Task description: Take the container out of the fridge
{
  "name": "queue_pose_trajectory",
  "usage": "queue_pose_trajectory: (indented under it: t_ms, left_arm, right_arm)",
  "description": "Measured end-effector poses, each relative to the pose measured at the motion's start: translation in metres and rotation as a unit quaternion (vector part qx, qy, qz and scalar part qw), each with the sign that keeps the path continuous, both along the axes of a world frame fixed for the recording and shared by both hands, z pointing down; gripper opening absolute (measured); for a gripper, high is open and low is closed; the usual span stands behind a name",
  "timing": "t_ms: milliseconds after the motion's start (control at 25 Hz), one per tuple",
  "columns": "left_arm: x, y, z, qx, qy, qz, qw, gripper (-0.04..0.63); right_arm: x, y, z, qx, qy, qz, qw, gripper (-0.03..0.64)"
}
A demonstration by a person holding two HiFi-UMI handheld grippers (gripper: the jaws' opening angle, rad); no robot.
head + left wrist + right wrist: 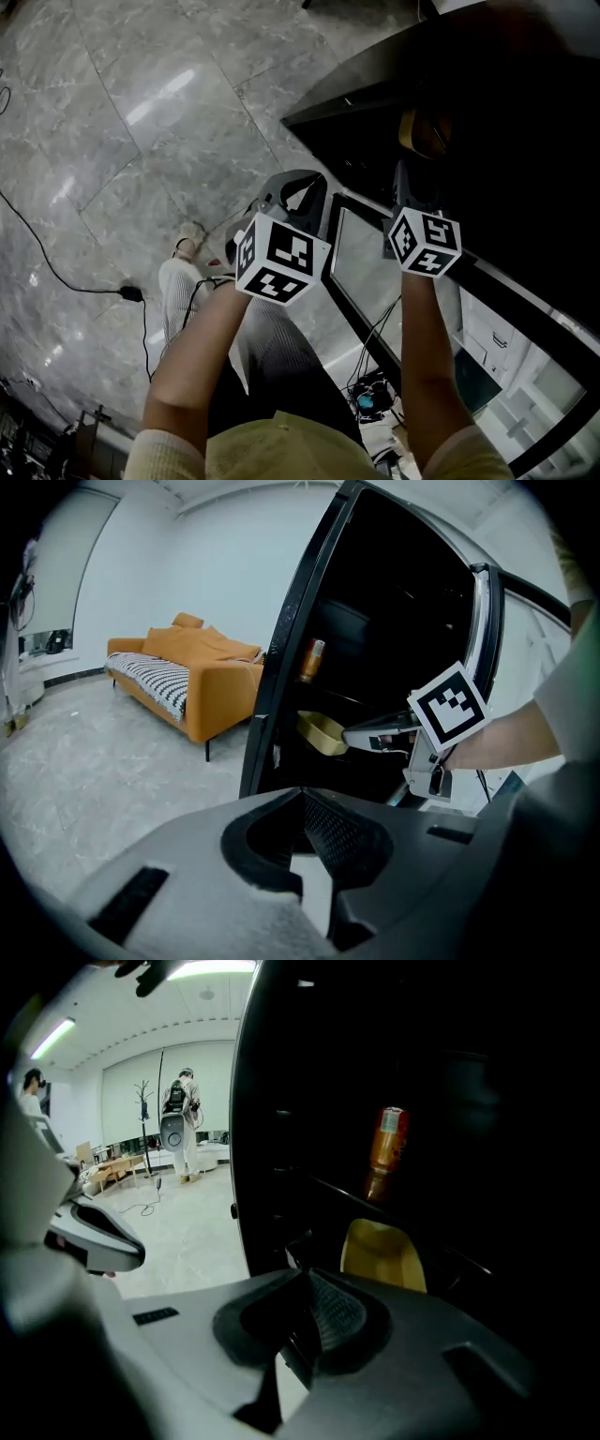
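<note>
A yellow container [384,1255] sits on a shelf inside the dark open fridge [525,141], below a shelf with an orange can [387,1152]. My right gripper [307,1283] is shut and reaches into the fridge, with nothing visible between its jaws. From the left gripper view its tips [352,738] lie right at the near rim of the container [323,731]; whether they touch it I cannot tell. My left gripper [302,803] is shut and empty, held outside the fridge to the left of the right gripper [412,183]. The head view shows the container [427,131] dimly.
The fridge door [291,649] stands open to the left of the shelves. An orange sofa [187,682] is at the far wall. A person [178,1124] stands far back in the room. A cable [56,272] lies on the marble floor.
</note>
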State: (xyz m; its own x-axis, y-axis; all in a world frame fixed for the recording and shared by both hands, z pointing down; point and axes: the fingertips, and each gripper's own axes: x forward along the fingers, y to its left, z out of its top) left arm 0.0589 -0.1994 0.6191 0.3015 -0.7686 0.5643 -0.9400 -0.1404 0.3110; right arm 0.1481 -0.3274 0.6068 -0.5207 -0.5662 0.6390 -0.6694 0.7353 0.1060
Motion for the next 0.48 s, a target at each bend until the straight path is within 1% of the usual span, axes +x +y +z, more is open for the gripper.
queue_pose_trajectory:
  t_ms: [240,320,480]
  left_arm:
    - [0.001,-0.018,0.004,0.005,0.008,-0.004,0.9999,0.023]
    - [0.0,-0.022,0.005,0.009,0.01,-0.007,0.9999,0.023]
    - [-0.005,-0.026,0.005,0.012,0.025,-0.024,0.9993,0.023]
  right_arm:
    - [0.0,-0.018,0.007,0.024,0.018,0.0,1.0,0.031]
    - [0.001,-0.025,0.009,0.039,0.031,-0.001,0.999,0.031]
    - [0.001,-0.039,0.012,0.072,0.063,-0.001,0.995,0.034]
